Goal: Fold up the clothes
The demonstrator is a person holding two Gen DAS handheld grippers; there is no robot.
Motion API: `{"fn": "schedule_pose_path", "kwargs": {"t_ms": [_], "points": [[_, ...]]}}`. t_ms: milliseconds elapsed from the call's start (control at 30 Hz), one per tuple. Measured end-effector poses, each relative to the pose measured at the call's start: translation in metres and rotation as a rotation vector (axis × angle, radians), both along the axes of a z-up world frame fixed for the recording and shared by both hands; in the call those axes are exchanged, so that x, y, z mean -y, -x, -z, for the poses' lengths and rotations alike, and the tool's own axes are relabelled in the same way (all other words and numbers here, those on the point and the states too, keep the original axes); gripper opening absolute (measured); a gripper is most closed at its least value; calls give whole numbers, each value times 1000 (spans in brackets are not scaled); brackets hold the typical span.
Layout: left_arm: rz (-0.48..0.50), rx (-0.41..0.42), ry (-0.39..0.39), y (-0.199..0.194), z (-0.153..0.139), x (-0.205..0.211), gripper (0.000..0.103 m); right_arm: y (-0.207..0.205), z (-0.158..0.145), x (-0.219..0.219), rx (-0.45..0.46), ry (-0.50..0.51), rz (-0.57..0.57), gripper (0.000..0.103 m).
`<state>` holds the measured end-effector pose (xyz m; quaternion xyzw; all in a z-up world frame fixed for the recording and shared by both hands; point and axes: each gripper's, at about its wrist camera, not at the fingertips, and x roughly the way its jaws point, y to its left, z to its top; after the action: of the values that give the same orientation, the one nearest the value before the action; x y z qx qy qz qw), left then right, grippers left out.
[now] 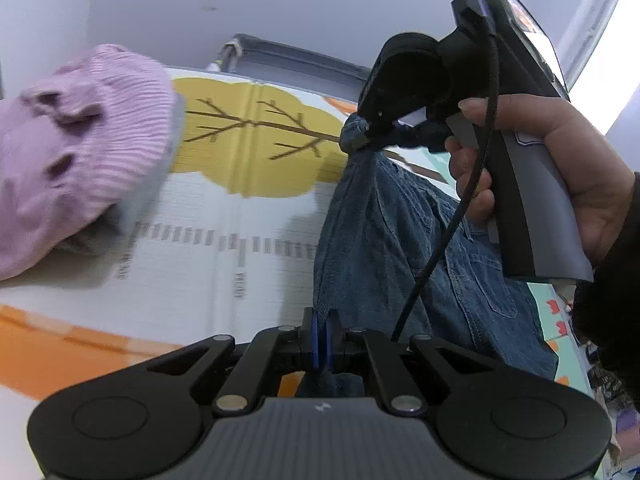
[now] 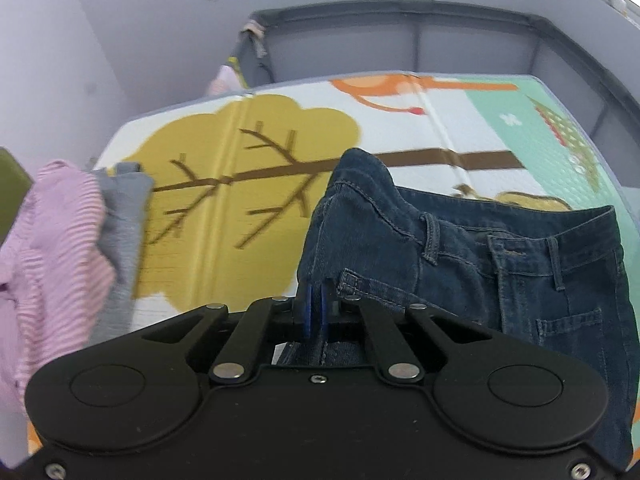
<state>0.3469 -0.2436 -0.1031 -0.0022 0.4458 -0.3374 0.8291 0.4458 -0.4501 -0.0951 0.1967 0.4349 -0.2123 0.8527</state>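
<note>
Both grippers clamp the blue jeans [image 2: 480,264]: left gripper [image 1: 322,340] pinches denim at its pads, right gripper [image 2: 316,312] bites a bunched edge near the waistband. Jeans drape over the tree-print mat [image 2: 240,128], a pink ribbed garment [image 1: 80,140] lying to the left.

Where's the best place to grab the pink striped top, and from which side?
Take the pink striped top by an edge of its heap, coming from above on the side facing the tree print. It lies crumpled on the mat, against a grey garment, so a raised fold gives the fingers something to pinch.
</note>
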Motion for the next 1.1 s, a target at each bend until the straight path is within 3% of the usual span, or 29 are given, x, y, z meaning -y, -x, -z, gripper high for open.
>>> {"fn": "schedule_pose_path", "kwargs": {"t_ms": [167, 600, 633, 667, 733, 867, 1100], "points": [[-65, -17, -8, -9, 1, -26, 4, -25, -8, -38, 26, 14, -96, 2], [-210, -91, -86, -31, 25, -81, 6, -68, 18, -110, 80, -83, -221, 2], [-219, -97, -104, -33, 28, -82, 8, -68, 16, -111, 100, -93, -219, 6], [-228, -101, -120, -33, 30, -83, 9, -68, 13, -112, 121, -102, -216, 18], [-242, -109, -126, -33, 31, -87, 14, -65, 6, -112, 155, -111, -212, 30], [-257, -109, -103, -28, 24, -91, 15, -54, -4, -102, 141, -55, -214, 30], [-209, -50, -105, -7, -1, -80, 15, -14, -23, -64, 136, -72, -148, 30]]}}
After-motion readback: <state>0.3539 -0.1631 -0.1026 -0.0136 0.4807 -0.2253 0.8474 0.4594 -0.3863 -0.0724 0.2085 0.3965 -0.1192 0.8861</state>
